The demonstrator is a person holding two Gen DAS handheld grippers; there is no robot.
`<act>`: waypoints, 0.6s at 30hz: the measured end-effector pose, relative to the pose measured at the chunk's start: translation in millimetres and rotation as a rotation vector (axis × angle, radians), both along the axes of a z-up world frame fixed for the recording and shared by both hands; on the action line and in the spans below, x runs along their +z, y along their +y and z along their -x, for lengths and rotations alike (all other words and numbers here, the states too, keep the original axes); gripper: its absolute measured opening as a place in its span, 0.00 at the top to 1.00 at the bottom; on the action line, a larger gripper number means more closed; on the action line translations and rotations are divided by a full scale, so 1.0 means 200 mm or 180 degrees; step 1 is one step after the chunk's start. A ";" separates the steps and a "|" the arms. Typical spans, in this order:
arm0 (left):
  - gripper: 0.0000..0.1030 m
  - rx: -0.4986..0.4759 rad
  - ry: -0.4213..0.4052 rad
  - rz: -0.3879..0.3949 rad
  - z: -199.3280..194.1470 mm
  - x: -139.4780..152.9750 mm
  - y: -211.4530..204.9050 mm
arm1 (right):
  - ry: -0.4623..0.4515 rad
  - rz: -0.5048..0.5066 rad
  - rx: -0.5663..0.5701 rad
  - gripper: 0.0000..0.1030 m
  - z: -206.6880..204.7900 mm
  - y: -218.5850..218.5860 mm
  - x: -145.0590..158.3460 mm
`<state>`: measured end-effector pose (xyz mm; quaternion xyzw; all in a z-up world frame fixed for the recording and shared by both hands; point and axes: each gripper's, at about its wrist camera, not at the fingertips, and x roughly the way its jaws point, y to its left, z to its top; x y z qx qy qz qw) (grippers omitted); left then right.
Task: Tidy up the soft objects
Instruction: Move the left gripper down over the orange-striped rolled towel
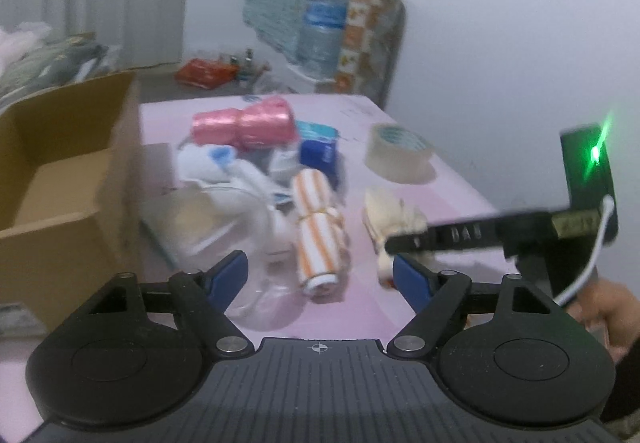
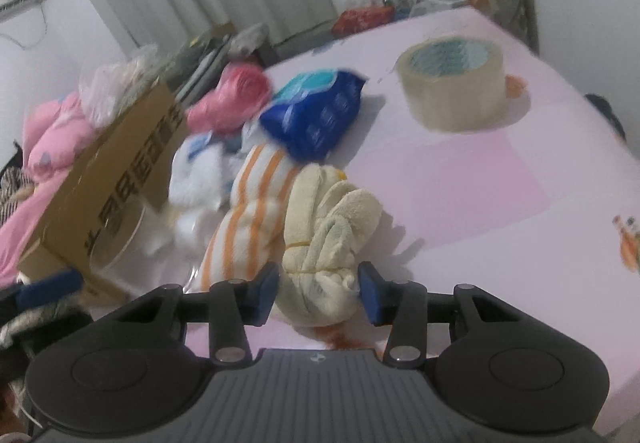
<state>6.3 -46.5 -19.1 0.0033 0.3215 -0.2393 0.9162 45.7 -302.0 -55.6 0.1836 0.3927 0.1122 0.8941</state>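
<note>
On the pink table (image 1: 448,191) lies a heap of soft things. A white towel roll with orange stripes (image 1: 318,235) lies lengthwise between the blue pads of my left gripper (image 1: 320,275), which is open and clear of it on both sides. Just to its right is a cream towel bundle (image 2: 328,227) tied with a band. My right gripper (image 2: 319,293) has a pad against each side of it. In the left wrist view a black right finger (image 1: 440,235) crosses the cream bundle (image 1: 388,215). The striped roll (image 2: 248,211) touches the bundle's left side.
An open cardboard box (image 1: 60,183) stands at the table's left. Behind the towels lie a pink roll (image 1: 244,123), a blue pack (image 2: 316,115), white cloth (image 1: 224,171) and clear plastic (image 1: 200,223). A tape roll (image 2: 452,83) stands far right. A person's hand (image 1: 608,307) holds the right gripper.
</note>
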 end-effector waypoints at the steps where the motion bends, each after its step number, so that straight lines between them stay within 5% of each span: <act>1: 0.25 -0.0031 0.0021 -0.0028 -0.02 -0.01 -0.03 | -0.0022 0.0001 -0.0003 0.73 -0.02 -0.01 0.00; 10: 0.36 -0.0003 0.0163 -0.0493 -0.17 -0.09 -0.27 | 0.0013 -0.0265 0.0255 0.73 -0.18 -0.11 -0.07; 18: 0.42 0.0224 0.0085 -0.1149 -0.25 -0.18 -0.48 | 0.0092 -0.0572 0.0505 0.73 -0.25 -0.20 -0.13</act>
